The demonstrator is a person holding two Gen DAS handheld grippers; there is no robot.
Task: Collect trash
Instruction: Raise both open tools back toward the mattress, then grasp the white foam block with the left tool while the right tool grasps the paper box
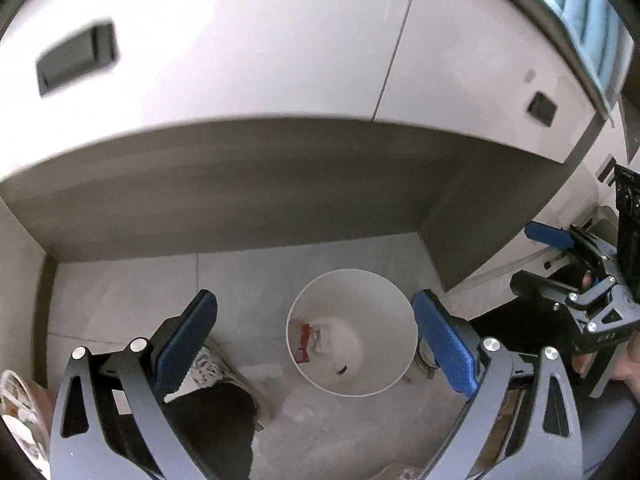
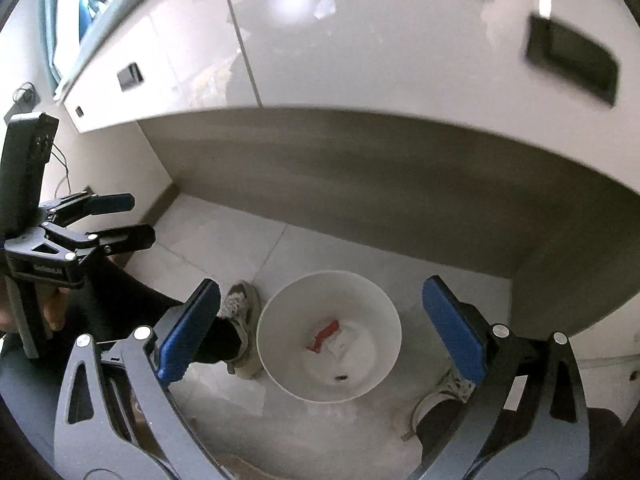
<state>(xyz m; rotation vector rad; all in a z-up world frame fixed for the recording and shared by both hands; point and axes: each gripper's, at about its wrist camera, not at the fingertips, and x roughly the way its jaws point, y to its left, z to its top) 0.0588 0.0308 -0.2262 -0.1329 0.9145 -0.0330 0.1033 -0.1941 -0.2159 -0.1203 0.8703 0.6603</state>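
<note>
Pale glossy cabinet fronts (image 1: 248,40) with dark recessed handles (image 1: 76,62), shadowed recess beneath, light grey tiled floor (image 1: 132,292), window (image 1: 592,36) above.

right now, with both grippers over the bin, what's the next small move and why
Probably lift the right hand-held gripper away and go look for more trash. Its jaws are wide open with nothing between them, the left hand-held gripper is empty too, and the red wrapper already lies in the white bin beside white scraps.
</note>
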